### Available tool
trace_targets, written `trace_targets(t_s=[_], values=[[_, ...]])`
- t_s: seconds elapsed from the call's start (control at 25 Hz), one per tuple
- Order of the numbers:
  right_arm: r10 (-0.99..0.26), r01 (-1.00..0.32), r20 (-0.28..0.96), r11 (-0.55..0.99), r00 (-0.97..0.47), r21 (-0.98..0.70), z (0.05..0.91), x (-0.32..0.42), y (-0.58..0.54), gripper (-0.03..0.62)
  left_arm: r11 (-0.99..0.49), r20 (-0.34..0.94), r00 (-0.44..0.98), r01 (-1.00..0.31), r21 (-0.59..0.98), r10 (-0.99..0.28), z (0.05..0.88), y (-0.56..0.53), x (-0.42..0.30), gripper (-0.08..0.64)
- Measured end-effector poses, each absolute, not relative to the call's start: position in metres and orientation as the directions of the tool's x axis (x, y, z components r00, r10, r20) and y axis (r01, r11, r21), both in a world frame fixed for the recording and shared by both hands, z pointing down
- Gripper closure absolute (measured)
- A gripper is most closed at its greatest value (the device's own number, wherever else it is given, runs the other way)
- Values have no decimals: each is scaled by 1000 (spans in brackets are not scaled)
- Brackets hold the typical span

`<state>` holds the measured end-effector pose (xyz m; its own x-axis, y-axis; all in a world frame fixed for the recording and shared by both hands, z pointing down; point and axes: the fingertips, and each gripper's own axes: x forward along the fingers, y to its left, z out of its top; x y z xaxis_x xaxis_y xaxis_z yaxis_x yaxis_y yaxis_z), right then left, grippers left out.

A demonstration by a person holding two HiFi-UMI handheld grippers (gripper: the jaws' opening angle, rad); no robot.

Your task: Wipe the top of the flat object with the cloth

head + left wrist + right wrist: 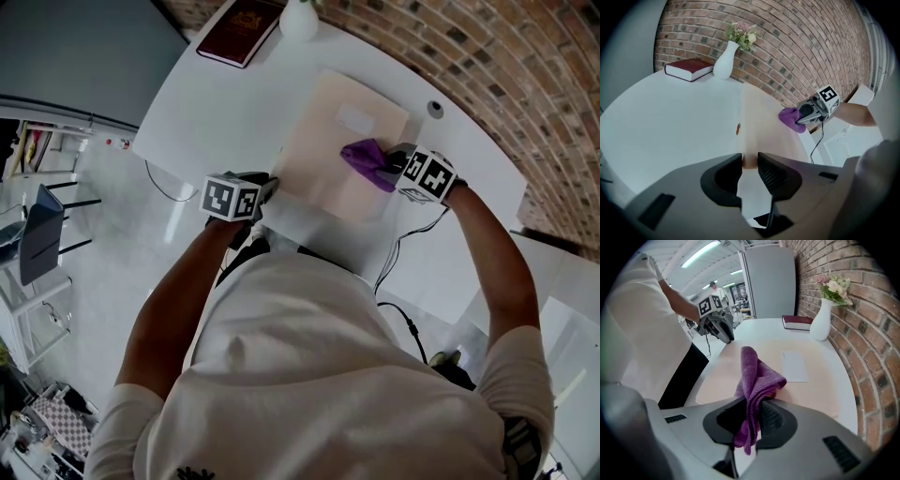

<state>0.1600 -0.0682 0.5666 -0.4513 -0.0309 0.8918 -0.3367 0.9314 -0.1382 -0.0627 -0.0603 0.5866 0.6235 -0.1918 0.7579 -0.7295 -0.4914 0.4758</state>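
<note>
A beige flat envelope-like sheet (323, 141) with a white label (356, 119) lies on the white table (206, 103). My right gripper (389, 169) is shut on a purple cloth (366, 157), which rests on the sheet's right part. In the right gripper view the cloth (757, 373) bunches up from between the jaws over the sheet (726, 373). My left gripper (269, 187) is at the sheet's near left corner. In the left gripper view its jaws (749, 164) are shut on the sheet's edge (764, 131), with the cloth (790, 117) farther right.
A dark red book (239, 28) and a white vase (298, 19) with flowers stand at the table's far end, by a brick wall (487, 56). A small round fitting (435, 109) sits near the wall. Cables (398, 253) hang off the near edge.
</note>
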Motion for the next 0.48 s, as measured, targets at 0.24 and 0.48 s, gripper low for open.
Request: trace_targets(t_s=[0.24, 0.48], values=[[5, -327, 888, 929, -459, -175, 568, 177, -84, 509, -489, 761, 620, -732, 474, -191, 587, -62, -61, 440], [21, -345, 884, 916, -467, -203, 571, 200, -108, 509, -487, 769, 611, -737, 468, -186, 587, -62, -60, 440]])
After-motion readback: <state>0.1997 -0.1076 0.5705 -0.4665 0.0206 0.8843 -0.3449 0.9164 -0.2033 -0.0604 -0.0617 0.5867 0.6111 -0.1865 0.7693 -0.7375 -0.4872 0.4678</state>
